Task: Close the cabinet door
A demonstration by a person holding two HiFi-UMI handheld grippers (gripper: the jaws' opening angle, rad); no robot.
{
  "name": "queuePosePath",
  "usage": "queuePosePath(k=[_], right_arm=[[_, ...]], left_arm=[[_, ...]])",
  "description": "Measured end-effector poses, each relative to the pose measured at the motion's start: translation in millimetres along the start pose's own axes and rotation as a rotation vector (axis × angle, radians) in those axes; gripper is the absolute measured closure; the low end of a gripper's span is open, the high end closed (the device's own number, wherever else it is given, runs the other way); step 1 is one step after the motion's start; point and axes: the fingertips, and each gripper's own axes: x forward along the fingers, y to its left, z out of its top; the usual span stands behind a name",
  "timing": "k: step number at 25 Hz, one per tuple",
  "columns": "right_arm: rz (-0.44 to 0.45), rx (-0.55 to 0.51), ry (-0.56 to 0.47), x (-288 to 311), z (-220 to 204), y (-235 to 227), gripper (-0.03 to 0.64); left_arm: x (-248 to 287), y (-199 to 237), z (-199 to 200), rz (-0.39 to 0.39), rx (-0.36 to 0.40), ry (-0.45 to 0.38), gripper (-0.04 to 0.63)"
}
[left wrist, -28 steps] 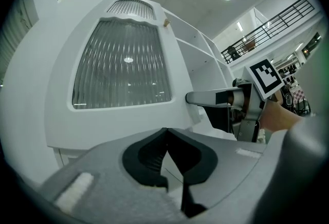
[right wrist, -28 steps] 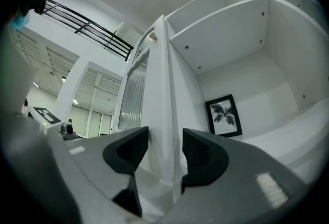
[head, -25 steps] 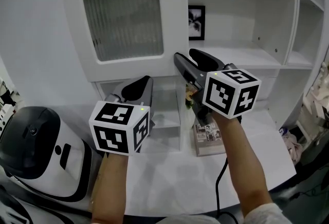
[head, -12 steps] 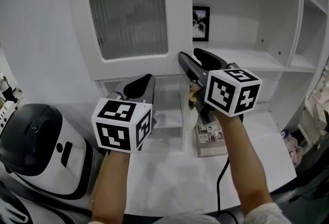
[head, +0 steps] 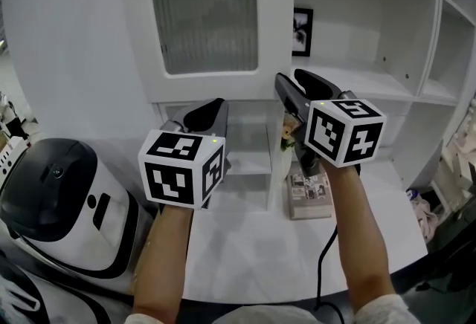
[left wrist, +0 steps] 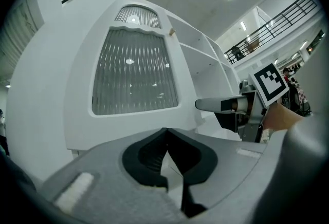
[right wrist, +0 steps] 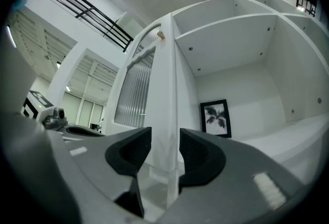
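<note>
Your right gripper (right wrist: 165, 140) has the free edge of the cabinet door (right wrist: 163, 89) between its jaws. They have just been closing, and they now appear to pinch that edge near its lower corner, with the door filling the gap between them. Your left gripper (left wrist: 165, 131) carries nothing; its jaws are pressed together, and it hovers below the door over the left part of the tabletop (head: 245, 256). The door itself stands open above the tabletop's back edge, swung out to the left, its ribbed glass facing you and the cabinet (head: 372, 81) shelves bare beside it. So I judge that only the grip is in hand. The whole swing remains: bring the door across to the right until it sits flat against the cabinet front.
</note>
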Motion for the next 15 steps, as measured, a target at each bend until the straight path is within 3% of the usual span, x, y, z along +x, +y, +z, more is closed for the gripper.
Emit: queuePosePath(k=[15], right_arm=[[-0.029,-0.012,0.05,-40.5,-2.5,47.4,0.492]], left_arm=[[-59.0,7.7,2.8,0.007,-0.034,-0.001,0.597]])
